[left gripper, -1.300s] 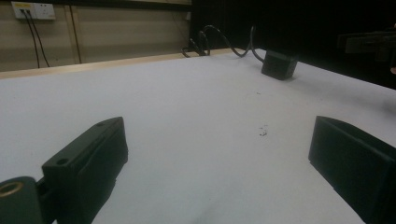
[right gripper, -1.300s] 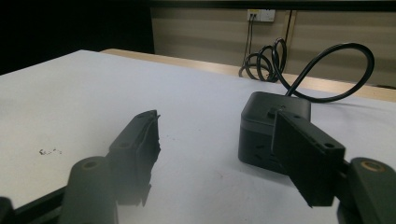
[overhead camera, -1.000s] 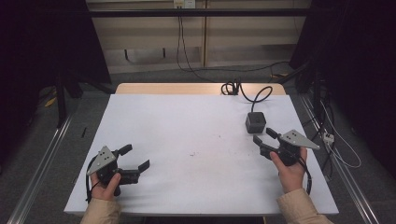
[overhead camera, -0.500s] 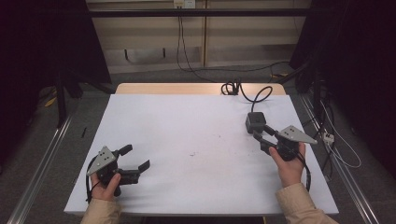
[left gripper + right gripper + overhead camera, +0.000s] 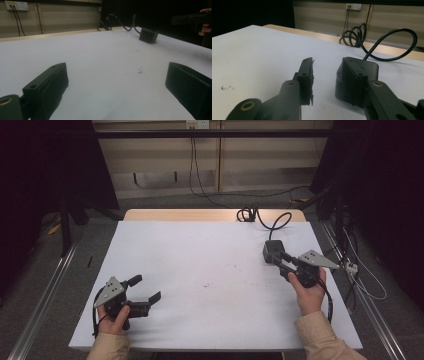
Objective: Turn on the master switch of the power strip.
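Note:
A black power adapter (image 5: 272,251) (image 5: 364,66) lies on the right side of the white table (image 5: 200,250), its black cable (image 5: 260,217) (image 5: 387,42) coiling toward the far edge. My right gripper (image 5: 281,261) (image 5: 328,72) stands open just short of it. In the right gripper view its right jaw overlaps the adapter's near face and the gap between the jaws holds bare table. My left gripper (image 5: 146,288) (image 5: 117,82) rests wide open and holding nothing near the front left corner. The left gripper view shows the adapter (image 5: 148,35) far off and the right gripper (image 5: 190,18) beyond it.
A few small dark specks (image 5: 206,285) mark the middle of the table. A strip of bare wood (image 5: 200,215) shows at the table's far edge. More cables and a power strip (image 5: 351,266) lie on the floor to the right.
My right gripper has moved forward and a little left, up to the adapter. The left gripper has stayed put.

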The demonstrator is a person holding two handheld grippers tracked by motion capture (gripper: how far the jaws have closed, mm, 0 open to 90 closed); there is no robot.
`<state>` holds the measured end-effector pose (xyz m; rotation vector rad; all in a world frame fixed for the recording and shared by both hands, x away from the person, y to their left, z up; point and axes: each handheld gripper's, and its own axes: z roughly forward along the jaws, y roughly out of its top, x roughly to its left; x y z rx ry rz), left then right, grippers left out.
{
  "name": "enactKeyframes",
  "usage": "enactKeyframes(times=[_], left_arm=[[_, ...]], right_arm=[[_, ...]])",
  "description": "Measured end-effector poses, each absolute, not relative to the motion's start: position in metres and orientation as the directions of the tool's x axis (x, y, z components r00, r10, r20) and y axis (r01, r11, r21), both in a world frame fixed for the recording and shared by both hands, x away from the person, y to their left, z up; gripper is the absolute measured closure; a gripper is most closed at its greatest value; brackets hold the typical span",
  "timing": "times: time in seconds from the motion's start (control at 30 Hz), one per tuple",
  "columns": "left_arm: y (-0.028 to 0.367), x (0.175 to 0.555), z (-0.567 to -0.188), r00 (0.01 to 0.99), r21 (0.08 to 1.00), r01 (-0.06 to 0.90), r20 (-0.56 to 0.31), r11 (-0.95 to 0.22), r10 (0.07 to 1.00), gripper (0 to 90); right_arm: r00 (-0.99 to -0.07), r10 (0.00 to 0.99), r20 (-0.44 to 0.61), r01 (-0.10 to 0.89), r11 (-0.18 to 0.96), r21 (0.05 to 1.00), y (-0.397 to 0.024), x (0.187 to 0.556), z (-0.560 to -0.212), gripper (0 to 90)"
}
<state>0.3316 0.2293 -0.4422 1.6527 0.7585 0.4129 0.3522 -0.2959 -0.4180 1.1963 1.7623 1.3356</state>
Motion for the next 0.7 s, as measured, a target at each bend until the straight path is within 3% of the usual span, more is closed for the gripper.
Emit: enactKeyframes(times=[0.7], left_arm=[[0.2287, 0.3320, -0.4425, 0.730, 0.965, 0.251, -0.133, -0.082, 0.671, 4.2]], right_arm=[[-0.418, 0.907, 0.055, 0.301, 0.081, 0.950, -0.2955, 0.3607, -0.4154, 76.2]])
